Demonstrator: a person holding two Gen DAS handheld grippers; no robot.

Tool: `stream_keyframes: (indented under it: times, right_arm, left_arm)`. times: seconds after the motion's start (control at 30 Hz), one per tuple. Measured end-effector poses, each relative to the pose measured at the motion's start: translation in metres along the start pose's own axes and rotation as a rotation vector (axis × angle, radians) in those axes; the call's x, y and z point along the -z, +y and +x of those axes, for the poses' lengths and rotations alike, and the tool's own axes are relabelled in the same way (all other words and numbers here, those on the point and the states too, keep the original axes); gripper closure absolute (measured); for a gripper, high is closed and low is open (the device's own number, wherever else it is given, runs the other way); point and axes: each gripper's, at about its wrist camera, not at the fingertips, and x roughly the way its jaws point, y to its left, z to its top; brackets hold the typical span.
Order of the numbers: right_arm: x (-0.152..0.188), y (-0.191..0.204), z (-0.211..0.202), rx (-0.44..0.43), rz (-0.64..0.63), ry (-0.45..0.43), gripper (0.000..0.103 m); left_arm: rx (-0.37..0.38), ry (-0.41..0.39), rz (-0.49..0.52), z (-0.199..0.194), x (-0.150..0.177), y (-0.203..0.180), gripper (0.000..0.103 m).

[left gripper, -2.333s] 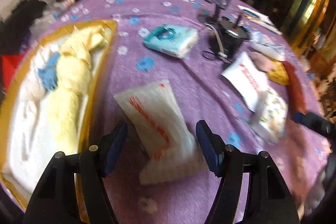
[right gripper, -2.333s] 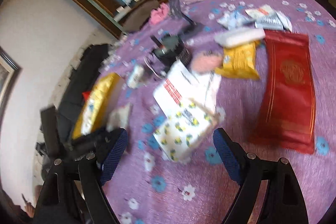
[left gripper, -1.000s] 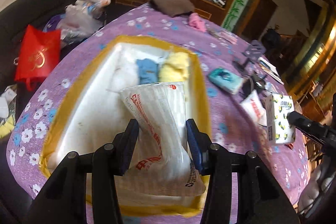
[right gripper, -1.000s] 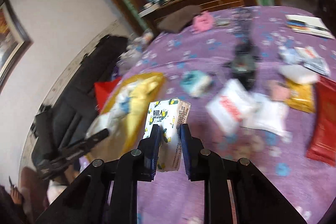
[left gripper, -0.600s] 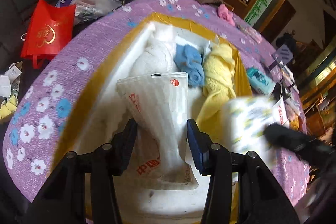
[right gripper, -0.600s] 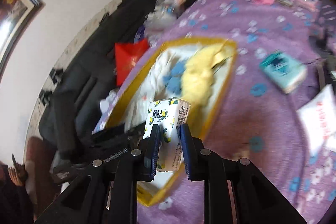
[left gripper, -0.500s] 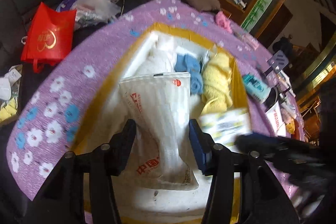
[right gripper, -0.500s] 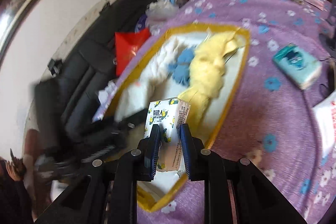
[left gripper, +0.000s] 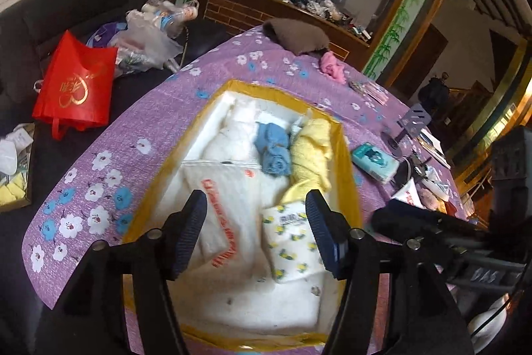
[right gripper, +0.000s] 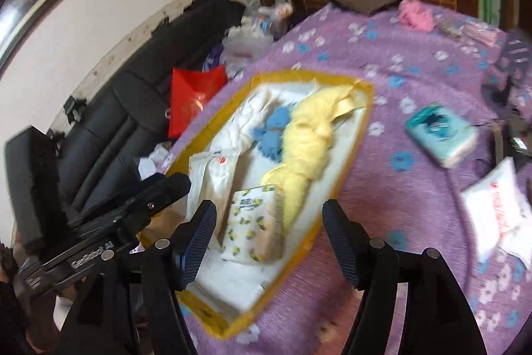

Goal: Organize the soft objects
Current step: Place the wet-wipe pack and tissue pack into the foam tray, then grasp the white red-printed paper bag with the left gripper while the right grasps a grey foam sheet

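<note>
A white foam box with a yellow taped rim [left gripper: 349,162] [right gripper: 345,168] stands on the purple flowered tablecloth. In it lie a white cloth [left gripper: 229,138], a blue rolled towel [left gripper: 274,148], a yellow towel [left gripper: 312,152] [right gripper: 306,142], a white tissue pack with red print [left gripper: 229,205] [right gripper: 212,172] and a lemon-print tissue pack [left gripper: 292,242] [right gripper: 254,228]. My left gripper [left gripper: 256,232] is open and empty above the red-print pack. My right gripper [right gripper: 269,242] is open and empty above the lemon-print pack.
A teal tissue pack [left gripper: 374,160] [right gripper: 440,130] and a white red-print pack [right gripper: 495,202] lie on the cloth right of the box. A pink cloth [right gripper: 415,12] and a brown cushion [left gripper: 296,35] lie at the far edge. A red bag [left gripper: 74,82] sits on the dark sofa.
Both grippers have opened and let go. The red-print pack and the lemon-print pack now lie in the box.
</note>
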Motion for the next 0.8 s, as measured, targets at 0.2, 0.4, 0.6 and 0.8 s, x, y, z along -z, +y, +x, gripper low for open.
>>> stream_keyframes:
  times: [0.2, 0.4, 0.6, 0.8]
  right_arm:
    - [0.046, -0.048, -0.101, 0.256, -0.015, -0.259, 0.015]
    - [0.101, -0.120, -0.159, 0.400, 0.141, -0.299, 0.006]
    - [0.129, -0.174, -0.165, 0.387, 0.280, -0.268, 0.006]
    - [0.127, -0.212, -0.187, 0.371, 0.350, -0.310, 0.006]
  left_arm:
    - [0.020, -0.080, 0.122, -0.027, 0.003, -0.044, 0.042]
    - [0.101, -0.010, 0.211, -0.015, 0.011, -0.094, 0.028]
    - [0.185, 0.148, 0.227, 0.022, 0.022, -0.145, 0.028]
    - [0.170, 0.208, 0.256, 0.040, 0.034, -0.175, 0.028]
